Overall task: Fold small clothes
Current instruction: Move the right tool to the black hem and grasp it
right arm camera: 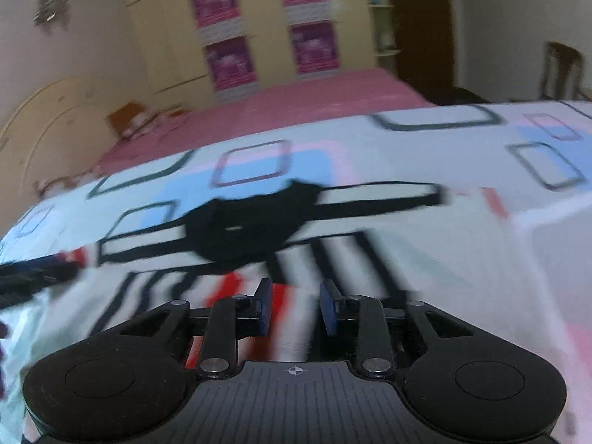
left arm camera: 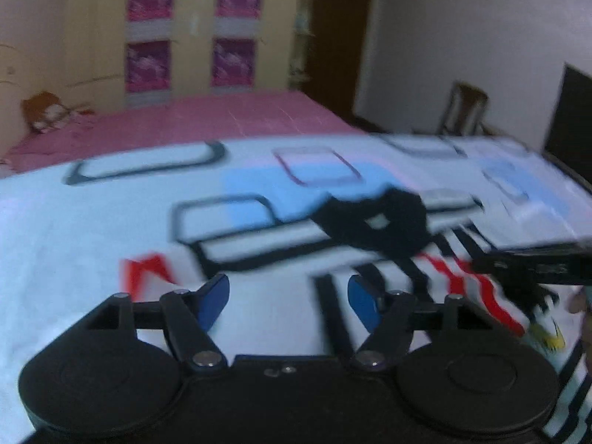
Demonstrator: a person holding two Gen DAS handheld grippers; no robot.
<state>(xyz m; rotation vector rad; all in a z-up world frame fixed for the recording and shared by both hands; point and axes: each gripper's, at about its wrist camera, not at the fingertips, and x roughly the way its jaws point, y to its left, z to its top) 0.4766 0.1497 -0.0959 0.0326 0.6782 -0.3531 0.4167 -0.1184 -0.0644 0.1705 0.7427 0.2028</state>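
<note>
The striped garment (right arm camera: 229, 229), white with black bands and a black collar patch, lies spread flat on the patterned sheet (right arm camera: 462, 244), presumably laid out so you can reach its edges for a fold; your left gripper (left arm camera: 288, 299) hangs over its near part, angled down, jaws well apart and empty; your right gripper (right arm camera: 294, 303) hangs over its red-marked near part, tilted down likewise, jaws narrowly apart, nothing between them; both views are blurred; the pink bed (left arm camera: 207, 118) lies beyond the garment

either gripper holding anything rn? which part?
Nothing held. Left gripper and right gripper are both open above the striped shirt, pads clear of it.
</note>
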